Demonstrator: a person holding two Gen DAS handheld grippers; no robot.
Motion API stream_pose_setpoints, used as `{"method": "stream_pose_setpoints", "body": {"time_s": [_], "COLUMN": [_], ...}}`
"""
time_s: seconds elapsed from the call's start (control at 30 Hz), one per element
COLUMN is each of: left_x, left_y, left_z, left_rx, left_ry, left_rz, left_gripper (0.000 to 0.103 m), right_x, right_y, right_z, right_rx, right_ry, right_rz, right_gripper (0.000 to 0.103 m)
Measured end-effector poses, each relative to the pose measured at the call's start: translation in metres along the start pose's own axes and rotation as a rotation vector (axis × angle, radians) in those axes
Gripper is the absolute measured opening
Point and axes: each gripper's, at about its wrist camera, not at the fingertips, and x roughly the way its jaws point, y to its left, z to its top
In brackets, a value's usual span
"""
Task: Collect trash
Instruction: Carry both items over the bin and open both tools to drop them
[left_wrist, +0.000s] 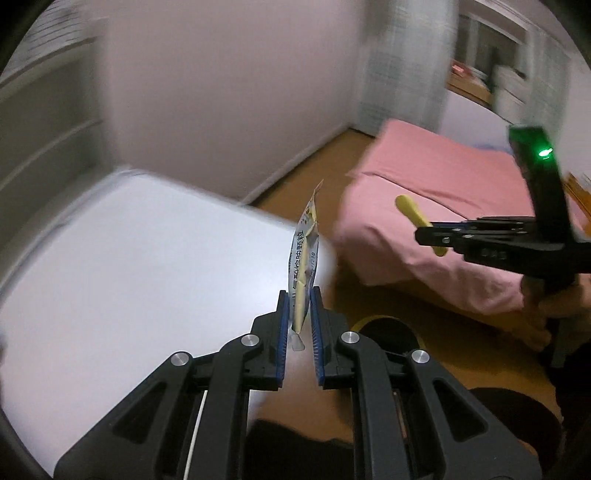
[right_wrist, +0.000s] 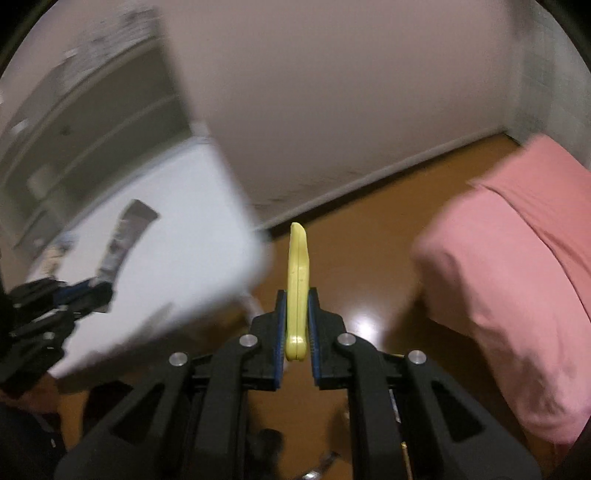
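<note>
My left gripper (left_wrist: 300, 314) has its fingers clamped on a printed wrapper (left_wrist: 306, 254), standing upright beside the white surface (left_wrist: 129, 266). My right gripper (right_wrist: 298, 317) pinches a yellow plastic piece (right_wrist: 297, 280) above the wooden floor (right_wrist: 369, 266), near the pink bed (right_wrist: 517, 266).

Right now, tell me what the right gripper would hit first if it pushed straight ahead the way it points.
Probably the brown wooden floor. The right gripper, shut on a yellow plastic piece, aims between the white table and the pink bed; depth is blurred, so this is uncertain.
</note>
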Motion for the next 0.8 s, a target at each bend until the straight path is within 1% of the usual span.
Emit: {"method": "stream_pose_setpoints", "body": {"time_s": [0.07, 0.13, 0.2, 0.37, 0.43, 0.53, 0.6, 0.63, 0.67, 0.8], "left_x": [0.028, 0.055, 0.087, 0.152, 0.176, 0.196, 0.21, 0.22, 0.231, 0.249], "left_y": [-0.032, -0.058, -0.078, -0.102, -0.112, -0.125, -0.131, -0.133, -0.14, -0.142], "left_z": [0.0, -0.005, -0.014, -0.035, -0.046, -0.055, -0.065, -0.071, -0.071, -0.079], "left_rx": [0.063, 0.108, 0.131, 0.138, 0.143, 0.158, 0.174, 0.177, 0.179, 0.19], "left_ry": [0.019, 0.048, 0.096, 0.204, 0.25, 0.282, 0.304, 0.326, 0.34, 0.385], "left_rz": [-0.06, -0.101, -0.149, -0.198, -0.203, -0.201, -0.185, -0.183, -0.183, -0.172], "left_gripper": [0.011, 0.011, 0.011, 0.011, 0.011, 0.011, 0.011, 0.011, 0.011, 0.011], "right_x": [0.007, 0.014, 0.026, 0.06, 0.073, 0.094, 0.107, 0.112, 0.117, 0.13], "right_y": [-0.041, -0.067, -0.094, -0.141, -0.149, -0.156, -0.159, -0.16, -0.162, -0.166], "right_z": [-0.022, -0.039, -0.06, -0.104, -0.117, -0.14, -0.15, -0.155, -0.159, -0.169], "right_rx": [0.065, 0.113, 0.158, 0.256, 0.279, 0.3, 0.303, 0.304, 0.305, 0.311], "right_ry": [0.027, 0.054, 0.089, 0.18, 0.209, 0.257, 0.292, 0.303, 0.314, 0.344], "right_rz": [-0.05, -0.073, -0.101, -0.109, -0.108, -0.109, -0.109, -0.107, -0.107, -0.104], "right_gripper": [0.012, 0.012, 0.012, 0.012, 0.012, 0.012, 0.012, 0.012, 0.012, 0.012]}}
